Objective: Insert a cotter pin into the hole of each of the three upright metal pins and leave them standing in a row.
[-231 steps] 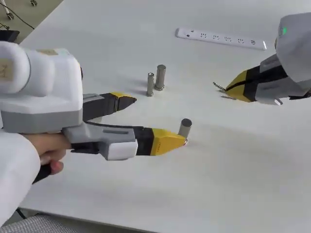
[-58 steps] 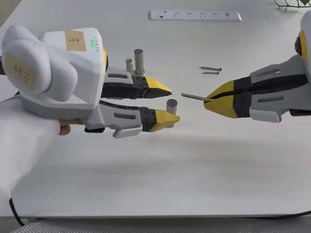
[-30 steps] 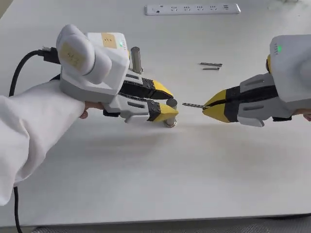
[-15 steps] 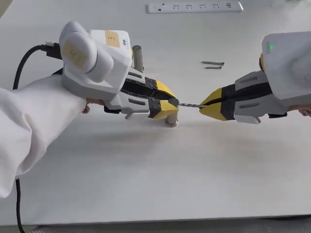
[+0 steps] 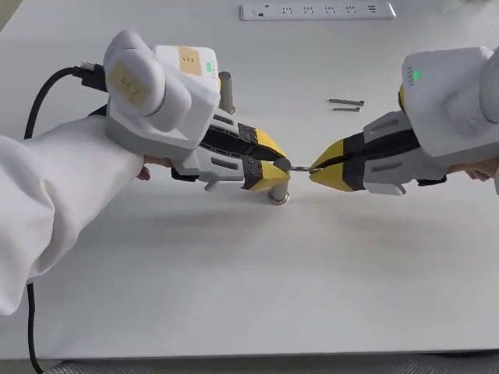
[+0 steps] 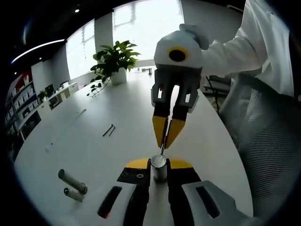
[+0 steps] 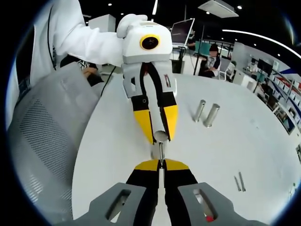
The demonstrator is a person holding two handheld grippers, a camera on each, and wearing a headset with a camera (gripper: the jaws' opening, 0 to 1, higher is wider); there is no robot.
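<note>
A short upright metal pin (image 5: 278,187) stands on the white table with my left gripper (image 5: 279,173) shut on it. In the left gripper view the pin (image 6: 160,168) sits between the yellow jaw tips. My right gripper (image 5: 313,170) is shut on a thin cotter pin (image 5: 300,167), held level, whose free end touches the pin's top. The right gripper view shows the cotter pin (image 7: 161,151) reaching the metal pin (image 7: 161,136). Two more metal pins (image 7: 207,113) stand together behind the left gripper, one of them (image 5: 226,89) visible in the head view.
Two spare cotter pins (image 5: 347,104) lie on the table behind the right gripper. A white power strip (image 5: 316,11) lies along the far edge. A potted plant (image 6: 115,59) stands at the table's far end. A mesh chair (image 6: 263,122) is beside the table.
My left gripper has closed on the near metal pin. The right gripper has carried the cotter pin leftwards until its tip meets the pin's top.
</note>
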